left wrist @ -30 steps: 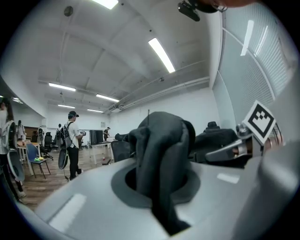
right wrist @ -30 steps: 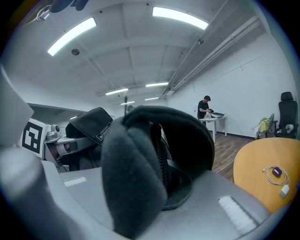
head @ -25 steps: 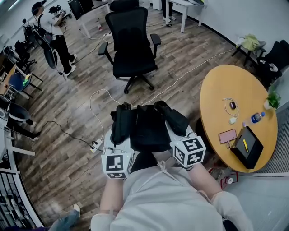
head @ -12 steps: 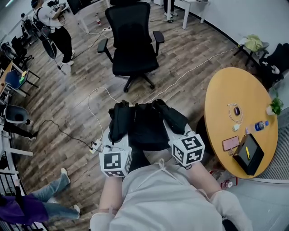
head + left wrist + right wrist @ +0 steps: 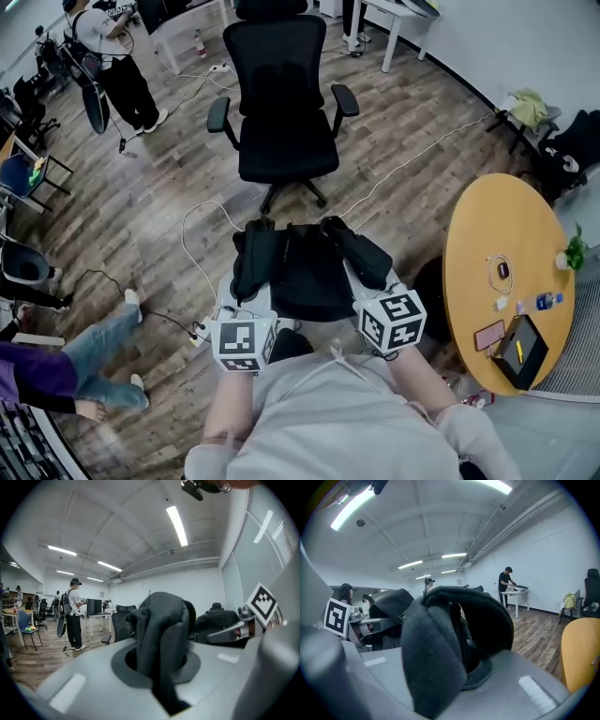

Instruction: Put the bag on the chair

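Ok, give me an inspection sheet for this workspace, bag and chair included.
Surface: wooden floor.
Job's things: bag held up short of the office chair, not on it.
Clutter: round table carries a phone, bottle, plant and black case.
Grippers: left gripper and right gripper, jaws of both shut on bag fabric.
Cables: white cable loops across the floor to a power strip.
Surroundings: person standing at upper left; another's legs at lower left.

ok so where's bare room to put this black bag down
The black office chair has a bare seat between its armrests. The round yellow table is free at its far half, crowded nearer with a phone, bottle and black case.
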Demonstrator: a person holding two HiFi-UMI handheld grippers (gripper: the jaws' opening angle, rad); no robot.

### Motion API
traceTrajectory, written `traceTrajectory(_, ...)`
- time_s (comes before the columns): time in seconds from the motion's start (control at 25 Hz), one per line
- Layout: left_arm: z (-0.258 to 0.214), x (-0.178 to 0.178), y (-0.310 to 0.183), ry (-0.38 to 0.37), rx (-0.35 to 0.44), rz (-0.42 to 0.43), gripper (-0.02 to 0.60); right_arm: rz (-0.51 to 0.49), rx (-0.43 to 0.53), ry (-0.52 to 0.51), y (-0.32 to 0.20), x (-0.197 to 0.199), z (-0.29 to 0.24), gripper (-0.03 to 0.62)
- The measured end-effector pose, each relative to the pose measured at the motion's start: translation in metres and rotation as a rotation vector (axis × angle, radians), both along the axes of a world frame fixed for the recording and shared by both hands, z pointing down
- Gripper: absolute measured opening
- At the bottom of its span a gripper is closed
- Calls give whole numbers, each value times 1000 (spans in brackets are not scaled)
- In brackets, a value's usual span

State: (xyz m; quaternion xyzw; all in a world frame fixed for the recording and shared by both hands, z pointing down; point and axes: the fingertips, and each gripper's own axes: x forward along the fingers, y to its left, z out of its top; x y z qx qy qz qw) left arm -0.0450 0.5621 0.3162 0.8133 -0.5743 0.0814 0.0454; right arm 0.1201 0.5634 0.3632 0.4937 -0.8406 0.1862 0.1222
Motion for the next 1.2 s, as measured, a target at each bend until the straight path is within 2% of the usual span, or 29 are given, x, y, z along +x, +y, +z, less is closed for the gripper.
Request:
traceTrajectory(0.2,-10,-49,-87,19,-10,48,31,56,-3,6,-78,-48,-14,28)
traceTrajectory(0.44,-6,-76,-137,33,-12,104,31,113,-7,6,-119,-75,-9,28)
traceTrajectory(0.68,-2,-102,-182,40,-45,118,31,124,-40,13,-162,-101,-6,28)
traceTrajectory(0.96,7,-113,-227,27,-62,81,31,85,-55,-8,-213,-112,6,28)
traceTrajectory(1.2,7,-105,-284,9,-75,15,31,11,-58,-17,-281,-107,11,28)
